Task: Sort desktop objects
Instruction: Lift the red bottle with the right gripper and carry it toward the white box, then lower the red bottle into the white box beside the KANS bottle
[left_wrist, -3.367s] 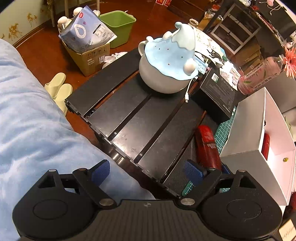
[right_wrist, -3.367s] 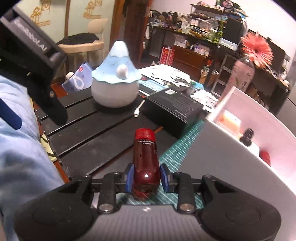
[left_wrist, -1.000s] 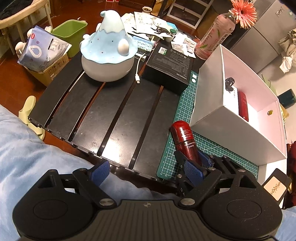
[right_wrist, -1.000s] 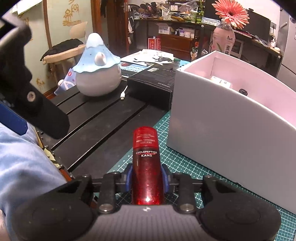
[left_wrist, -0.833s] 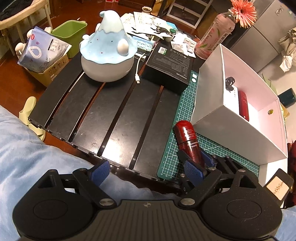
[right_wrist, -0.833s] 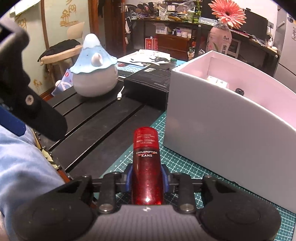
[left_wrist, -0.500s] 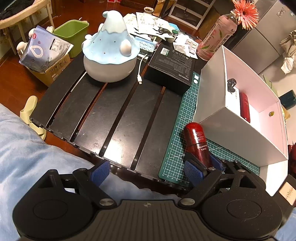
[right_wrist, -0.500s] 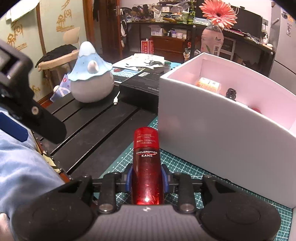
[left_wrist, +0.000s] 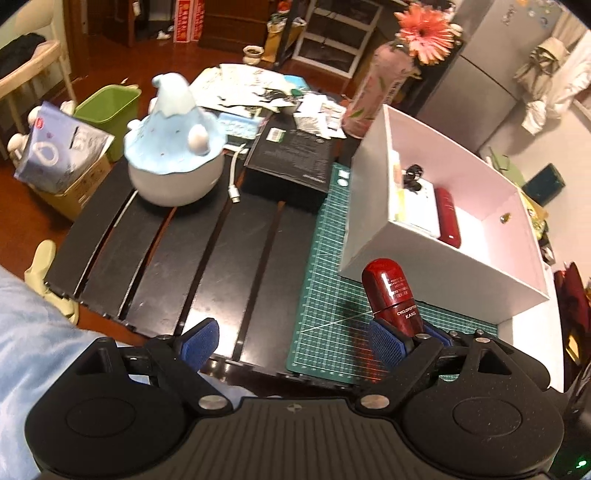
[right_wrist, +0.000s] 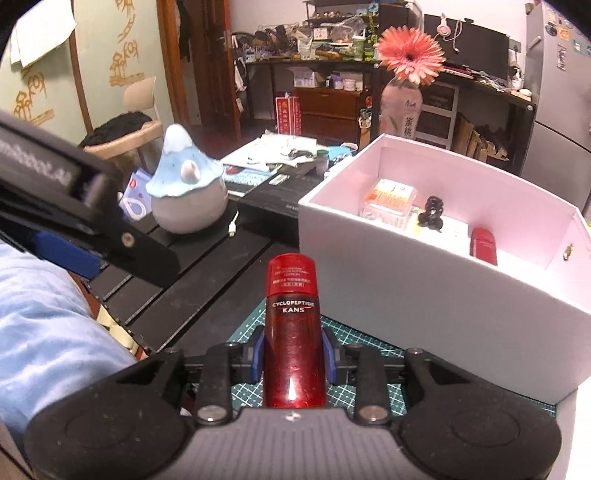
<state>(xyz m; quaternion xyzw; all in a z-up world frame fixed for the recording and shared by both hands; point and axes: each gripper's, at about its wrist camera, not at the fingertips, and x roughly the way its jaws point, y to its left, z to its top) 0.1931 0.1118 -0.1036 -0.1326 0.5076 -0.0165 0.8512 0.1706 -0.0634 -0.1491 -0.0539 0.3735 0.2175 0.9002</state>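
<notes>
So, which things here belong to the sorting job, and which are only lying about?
Job:
- red bottle, held in right hand-held gripper
- white box
- second red bottle inside it

Lying about:
- blue-capped figure
- black carton
- flower bottle

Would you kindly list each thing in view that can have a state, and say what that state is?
Left tool: open, holding nothing.
Right tool: shut on the glossy dark red bottle, raised over the green cutting mat.
White open-topped box: open, already holding a second red bottle, a small orange-topped pack and a black clip.
White cable end: unplugged, lying on the black slatted table.
</notes>
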